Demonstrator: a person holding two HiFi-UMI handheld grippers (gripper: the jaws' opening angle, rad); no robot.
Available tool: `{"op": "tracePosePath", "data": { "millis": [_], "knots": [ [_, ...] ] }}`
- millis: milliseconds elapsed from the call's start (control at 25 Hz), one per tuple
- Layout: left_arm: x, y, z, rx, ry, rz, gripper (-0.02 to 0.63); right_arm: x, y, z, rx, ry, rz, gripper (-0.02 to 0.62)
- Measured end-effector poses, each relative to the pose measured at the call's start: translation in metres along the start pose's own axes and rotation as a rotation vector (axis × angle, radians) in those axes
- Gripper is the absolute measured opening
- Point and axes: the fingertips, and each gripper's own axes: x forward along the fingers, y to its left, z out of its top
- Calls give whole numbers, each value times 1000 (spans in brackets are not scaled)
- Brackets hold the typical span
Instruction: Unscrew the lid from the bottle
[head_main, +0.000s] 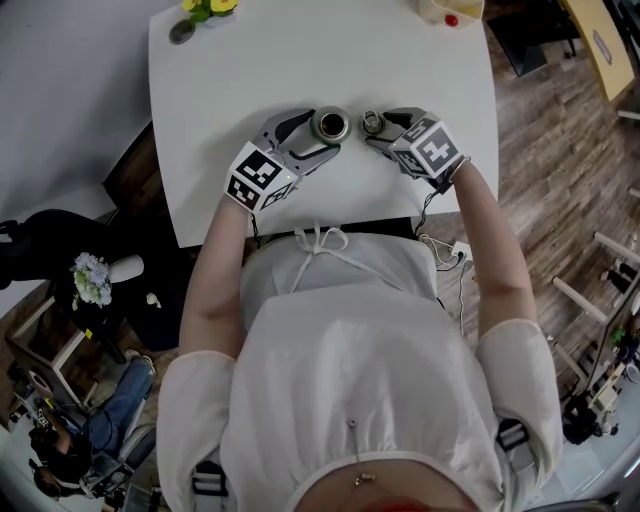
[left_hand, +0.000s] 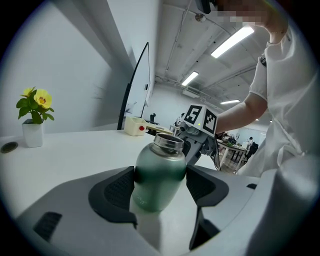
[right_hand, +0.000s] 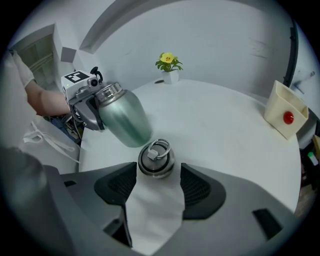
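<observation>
A green metal bottle stands upright on the white table with its steel mouth uncovered. My left gripper is shut on it, and the left gripper view has both pads pressed on the bottle's sides. The steel lid, with a ring on top, lies on the table just right of the bottle. My right gripper points down around it. In the right gripper view the lid sits between the pads with a small gap on each side, so this gripper is open. The bottle shows behind the lid.
A small potted yellow flower and a dark round disc sit at the table's far left corner. A cream box with a red button is at the far right. The table's near edge is against the person's body.
</observation>
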Motion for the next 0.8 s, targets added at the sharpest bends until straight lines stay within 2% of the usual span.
{"op": "tracePosePath", "data": {
  "millis": [160,280,400,520,640,720,800],
  "knots": [
    [-12,-4,11,-16,-58,23,337,-21,0,7,18,-78,-60,282],
    [-29,-11,22,44,-80,54,337,-45,12,17,7,-143,-75,247],
    [-48,-16,41,119,-107,89,337,-66,22,32,-61,-196,-129,235],
    [-73,-13,72,148,-187,160,337,-90,25,57,-95,-304,-199,219],
    [-97,-13,101,179,-234,229,334,-120,26,82,-48,-455,-238,185],
    [-110,-14,119,195,-264,272,291,-142,23,102,-7,-572,-270,149],
    [-124,-13,135,205,-295,332,202,-160,20,118,7,-661,-316,114]
  ]
}}
